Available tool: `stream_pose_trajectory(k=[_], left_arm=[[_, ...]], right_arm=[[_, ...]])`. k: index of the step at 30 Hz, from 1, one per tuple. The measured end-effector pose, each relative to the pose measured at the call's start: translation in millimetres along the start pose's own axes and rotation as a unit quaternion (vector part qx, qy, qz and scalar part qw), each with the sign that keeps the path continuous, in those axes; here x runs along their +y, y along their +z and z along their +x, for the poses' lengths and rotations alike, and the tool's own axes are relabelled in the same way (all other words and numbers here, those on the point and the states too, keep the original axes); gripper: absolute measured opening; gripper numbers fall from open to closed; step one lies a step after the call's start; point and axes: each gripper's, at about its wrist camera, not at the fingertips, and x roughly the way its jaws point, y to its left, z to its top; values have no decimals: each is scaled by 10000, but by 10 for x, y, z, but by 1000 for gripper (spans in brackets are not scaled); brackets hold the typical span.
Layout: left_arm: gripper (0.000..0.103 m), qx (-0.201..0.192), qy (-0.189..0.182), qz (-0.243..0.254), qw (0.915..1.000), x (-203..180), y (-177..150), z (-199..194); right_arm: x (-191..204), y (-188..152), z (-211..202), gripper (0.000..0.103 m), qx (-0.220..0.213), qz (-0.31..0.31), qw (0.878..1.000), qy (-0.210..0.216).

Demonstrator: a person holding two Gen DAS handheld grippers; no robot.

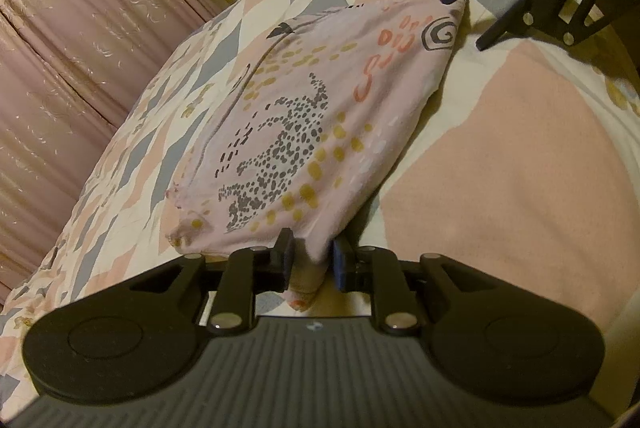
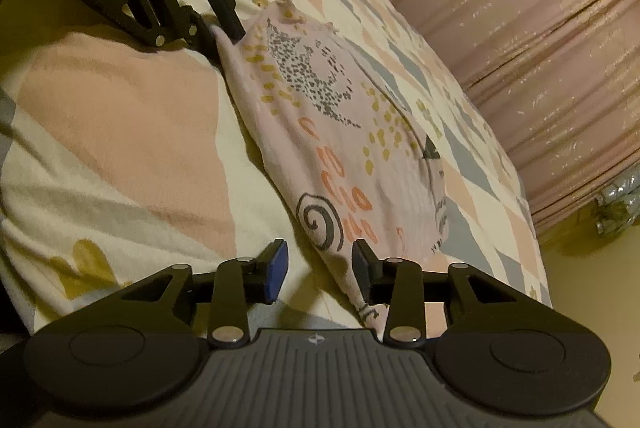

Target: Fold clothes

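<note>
Left tongs [image 1: 312, 260] have pink shirt [image 1: 304, 107] corner btwn fingers w/ small gap, right tongs [image 2: 320, 270] spread wide at other corner, on bed quilt [image 1: 500, 167].

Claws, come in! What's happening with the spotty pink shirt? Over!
Left claw pinching pink shirt corner. Right claw open at the opposite corner, not gripping. Shirt lies on the quilt. Nothing in the way.
</note>
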Motion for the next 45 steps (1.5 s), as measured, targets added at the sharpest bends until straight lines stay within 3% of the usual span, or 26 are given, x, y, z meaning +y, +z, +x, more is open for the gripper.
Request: stream_pose_trajectory(k=[5,7,11,19,25,31,32,35,38,45], left_arm=[[34,-509,-135,125,9985,-83,95,-266],[34,-594,-286,231,9976,-165,150,-264],[34,-526,-244,575,9967,-336,223,-48],[38,-501,302,1320,9895,-412,317,268],[38,-222,674,1309,9889,-229,201,364],[33,-138,609,1410,9880,-199,205,365],[25,-127,593,1412,9881,-184,200,352],[11,-96,544,1418,9884,-139,184,315],[8,-77,506,1426,9885,-91,173,271],[8,-511,796,1544,9835,129,382,-159]], right_arm=[[-1,61,60,40,-82,-33,9999,107],[15,87,104,40,-119,-95,9998,131],[68,132,196,41,-188,-329,9992,121],[137,94,400,43,-224,-986,9945,-266],[117,43,523,39,-181,-1273,9897,-624],[110,38,621,13,-157,-1359,9880,-720],[98,32,619,6,-167,-1280,9892,-694],[56,11,567,4,-231,-1082,9913,-717],[7,55,482,4,-305,-1052,9906,-825],[-262,216,62,3,-497,-888,9872,-1231]])
